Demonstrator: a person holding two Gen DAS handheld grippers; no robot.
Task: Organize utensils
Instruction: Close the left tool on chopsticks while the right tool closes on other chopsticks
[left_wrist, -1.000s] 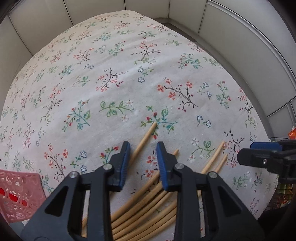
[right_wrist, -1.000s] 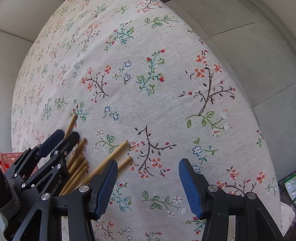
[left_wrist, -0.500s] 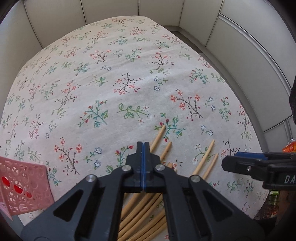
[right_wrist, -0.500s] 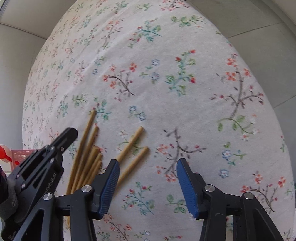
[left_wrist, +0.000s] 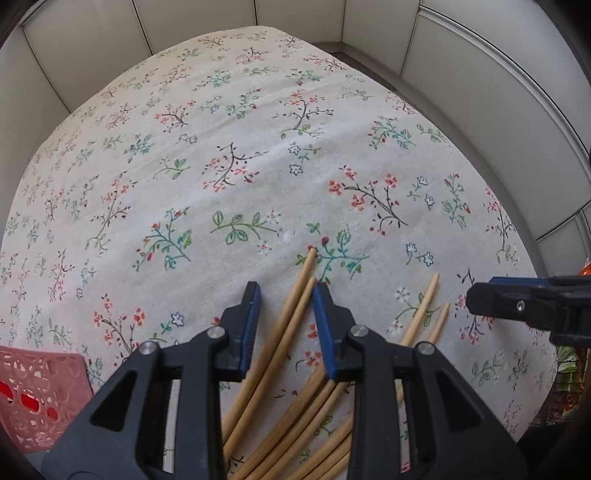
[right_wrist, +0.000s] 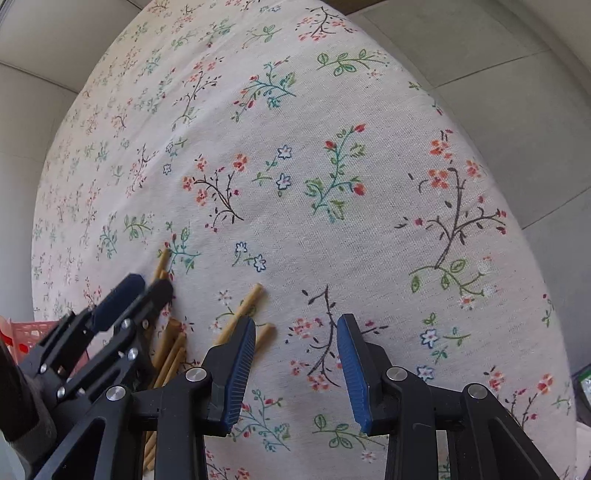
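Note:
Several bamboo chopsticks (left_wrist: 306, 413) lie fanned on the floral tablecloth (left_wrist: 258, 147). My left gripper (left_wrist: 286, 295) points down over them, its jaws opening. Two chopsticks (left_wrist: 295, 315) lie between its blue pads, and the pads do not press on them. Two more chopsticks (left_wrist: 421, 314) lie apart to the right. My right gripper (right_wrist: 295, 365) hovers just right of that pair (right_wrist: 243, 306), its jaws closing over bare cloth only. From the right wrist view the left gripper (right_wrist: 147, 284) stands over the main bundle (right_wrist: 170, 350).
A pink perforated basket (left_wrist: 37, 391) sits at the near left corner of the table, also visible as the basket (right_wrist: 33, 328). Pale wall panels ring the table. Past the right table edge stands a wire rack with colourful items (left_wrist: 569, 369).
The left gripper shut completely half a second ago and has reopened, with two chopsticks now lying between its pads. The right gripper's jaws have narrowed and sit closer to the two separate chopsticks.

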